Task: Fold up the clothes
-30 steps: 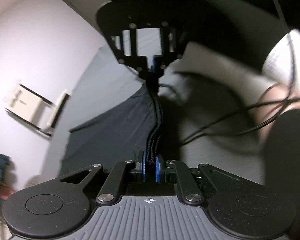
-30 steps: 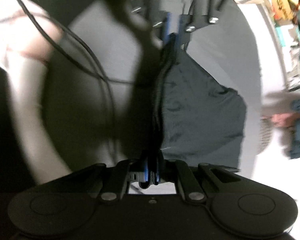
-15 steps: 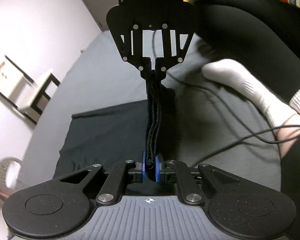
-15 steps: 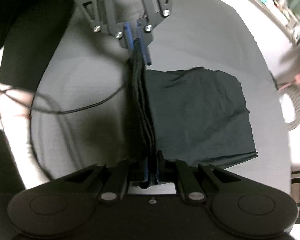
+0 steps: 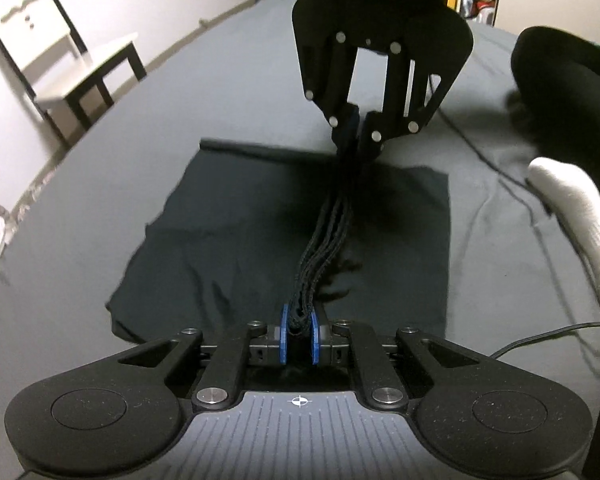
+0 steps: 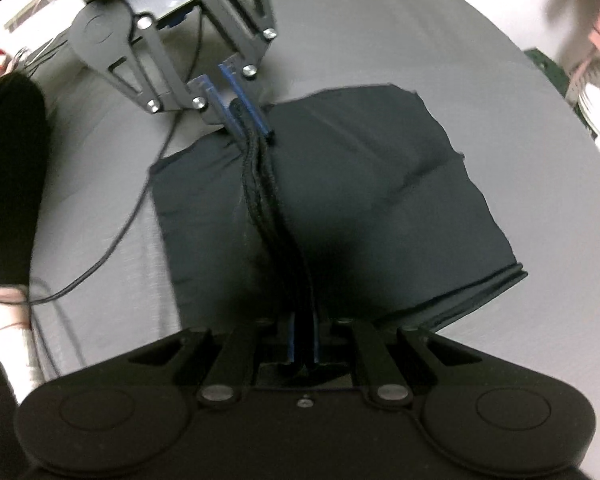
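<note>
left gripper [image 5: 299, 334] jaws clamp garment [image 5: 228, 240] hem | right gripper [image 6: 303, 344] jaws clamp opposite end | edge stretched between

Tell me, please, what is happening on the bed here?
A person is folding a dark, soft garment on a grey bedsheet. The left gripper and the right gripper face each other, each shut on one end of the garment's bunched edge, held taut between them. The rest of the garment lies flat below. A black cable trails beside it.
</note>
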`<state>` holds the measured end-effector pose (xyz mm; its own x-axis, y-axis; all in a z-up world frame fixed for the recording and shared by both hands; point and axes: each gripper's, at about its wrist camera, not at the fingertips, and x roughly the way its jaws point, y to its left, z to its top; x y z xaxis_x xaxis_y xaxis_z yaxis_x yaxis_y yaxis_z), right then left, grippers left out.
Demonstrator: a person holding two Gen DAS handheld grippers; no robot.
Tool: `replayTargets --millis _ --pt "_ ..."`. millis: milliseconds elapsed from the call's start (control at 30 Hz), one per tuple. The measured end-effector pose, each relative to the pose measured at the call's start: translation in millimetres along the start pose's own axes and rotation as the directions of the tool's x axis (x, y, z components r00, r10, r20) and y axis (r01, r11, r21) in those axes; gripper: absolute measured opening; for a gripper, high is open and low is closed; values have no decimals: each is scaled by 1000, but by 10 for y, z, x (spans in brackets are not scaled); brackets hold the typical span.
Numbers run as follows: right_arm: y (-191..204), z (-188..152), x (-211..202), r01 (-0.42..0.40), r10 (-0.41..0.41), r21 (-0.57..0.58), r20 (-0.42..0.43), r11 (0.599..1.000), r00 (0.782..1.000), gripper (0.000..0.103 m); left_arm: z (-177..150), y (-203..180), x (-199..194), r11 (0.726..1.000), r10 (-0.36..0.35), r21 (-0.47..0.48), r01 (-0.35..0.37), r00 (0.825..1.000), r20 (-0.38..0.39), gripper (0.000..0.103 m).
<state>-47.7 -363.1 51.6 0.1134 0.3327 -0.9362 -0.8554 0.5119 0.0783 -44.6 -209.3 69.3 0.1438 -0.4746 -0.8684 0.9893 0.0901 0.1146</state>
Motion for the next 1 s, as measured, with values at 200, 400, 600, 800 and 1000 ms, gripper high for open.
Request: replayTargets --millis 200,400,600,800,1000 --pt "-167 -145 45 -5 -1 121 52 993 999 21 -62 -24 126 999 29 -11 -30 998 -47 10" --pt "-306 -363 -40 10 -55 286 147 958 988 39 -112 -70 48 996 84 -30 -85 996 -44 18" --pt "-397 -693 -166 -9 -130 477 258 879 957 43 -200 -132 -133 981 192 -27 -193 981 -37 47" --pt "-34 -1004 -487 -1 -279 556 420 831 863 46 -352 -422 -505 937 350 -34 -349 932 90 53" --pt "909 -854 -344 281 -351 232 365 931 862 48 -508 -1333 -523 835 374 363 -414 910 177 74"
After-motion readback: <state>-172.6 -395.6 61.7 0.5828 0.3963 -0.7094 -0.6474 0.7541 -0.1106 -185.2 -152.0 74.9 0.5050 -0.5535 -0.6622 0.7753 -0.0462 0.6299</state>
